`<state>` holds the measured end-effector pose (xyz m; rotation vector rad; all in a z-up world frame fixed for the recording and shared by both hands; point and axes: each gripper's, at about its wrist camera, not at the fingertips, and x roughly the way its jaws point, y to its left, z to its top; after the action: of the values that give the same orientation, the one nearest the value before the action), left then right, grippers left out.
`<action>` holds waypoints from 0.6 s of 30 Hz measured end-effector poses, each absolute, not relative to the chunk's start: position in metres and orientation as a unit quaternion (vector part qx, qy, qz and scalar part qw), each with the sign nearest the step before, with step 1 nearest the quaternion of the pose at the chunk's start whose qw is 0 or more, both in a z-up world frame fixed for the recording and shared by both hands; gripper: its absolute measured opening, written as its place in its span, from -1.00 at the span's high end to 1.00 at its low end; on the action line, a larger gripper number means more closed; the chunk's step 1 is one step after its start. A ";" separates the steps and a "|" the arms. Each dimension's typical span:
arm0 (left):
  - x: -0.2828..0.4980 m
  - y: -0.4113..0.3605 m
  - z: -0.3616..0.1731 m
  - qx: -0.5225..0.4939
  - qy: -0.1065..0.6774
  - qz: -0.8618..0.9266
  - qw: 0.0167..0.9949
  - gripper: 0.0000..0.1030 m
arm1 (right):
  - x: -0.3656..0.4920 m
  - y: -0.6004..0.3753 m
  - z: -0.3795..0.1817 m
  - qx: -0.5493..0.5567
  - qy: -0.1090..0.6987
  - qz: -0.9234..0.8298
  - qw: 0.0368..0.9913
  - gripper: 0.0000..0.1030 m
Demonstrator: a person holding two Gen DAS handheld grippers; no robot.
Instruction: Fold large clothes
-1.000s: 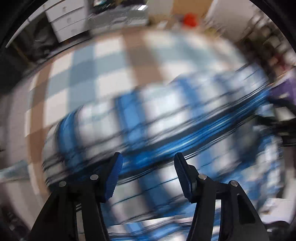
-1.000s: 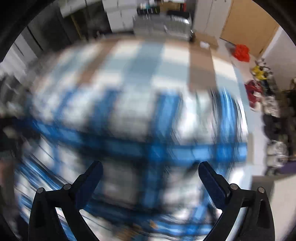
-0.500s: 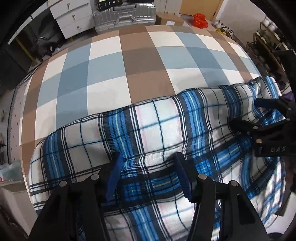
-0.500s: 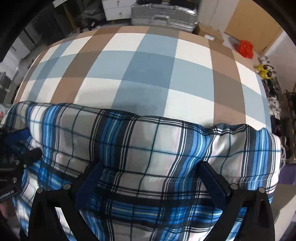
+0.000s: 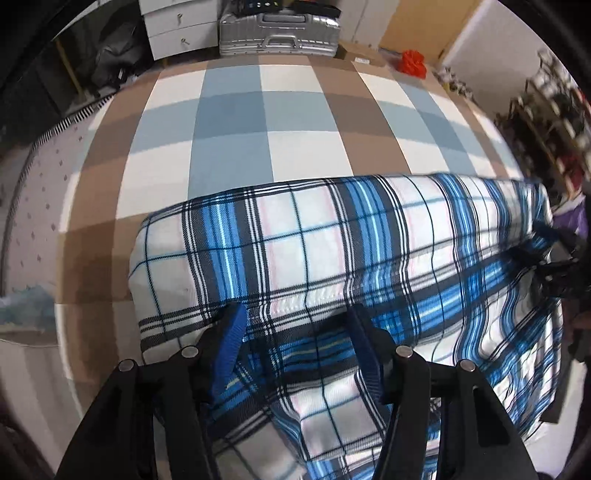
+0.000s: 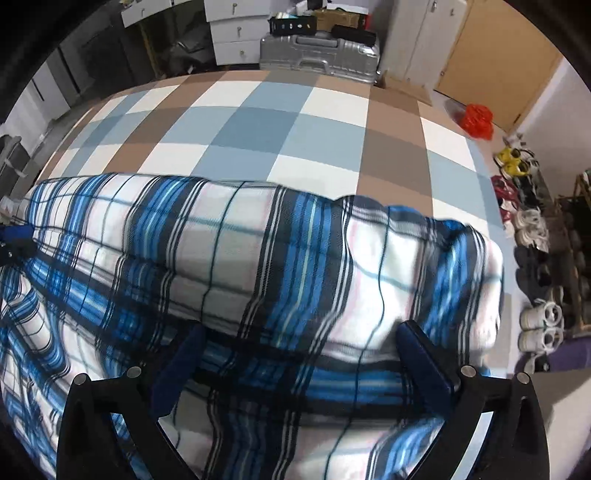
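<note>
On the bed with the brown, pale-blue and white checked cover (image 5: 236, 122), toward its near edge, a large blue, white and black plaid woven garment (image 5: 332, 236) is laid, its far edge rounded over in a fold.

Step in hand (judged): a fold is being carried over and set down; the hem band near the grippers is lifted off the lower layer.

Left gripper (image 5: 295, 332): black frame, blue pads, jaws roughly half spread; hem between them. Whether the pads press the cloth cannot be told.
Right gripper (image 6: 299, 354): jaws set wide, cloth bunched between; grip likewise cannot be told.

Next move (judged): the held edge is to be lowered flat against the layer beneath, corners matched, the bulge on the garment's right side smoothed before release.

Surroundings, relative to the bed:
- silver ribbed hard-shell suitcase (image 5: 277, 33), beyond the far edge;
- white drawer unit (image 5: 177, 29), beside the suitcase;
- red bag (image 6: 476, 122), on the floor past the far right corner;
- row of shoes (image 6: 535, 258), along the right side.

Obstructions: none seen on the cover ahead of the garment; the motion blur at the cloth's edges limits detail.
</note>
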<state>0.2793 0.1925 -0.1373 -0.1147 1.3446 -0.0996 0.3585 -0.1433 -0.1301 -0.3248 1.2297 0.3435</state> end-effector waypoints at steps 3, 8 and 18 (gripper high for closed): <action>0.265 0.191 -0.126 -0.051 0.622 -0.047 0.780 -0.01 | 0.345 -0.145 -0.109 -0.144 0.560 0.168 0.799 -1.00; 0.247 0.194 -0.160 -0.029 0.652 -0.022 0.758 -0.02 | 0.331 -0.139 -0.147 -0.175 0.594 0.161 0.769 -1.00; 0.149 0.189 -0.099 -0.022 0.596 -0.038 0.802 -0.03 | 0.245 -0.174 -0.064 -0.049 0.517 0.188 0.834 -1.00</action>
<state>0.1486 0.1888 -0.0988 -0.0482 1.2778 -0.0804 0.2445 -0.1738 -0.0637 -0.1041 1.0949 0.3980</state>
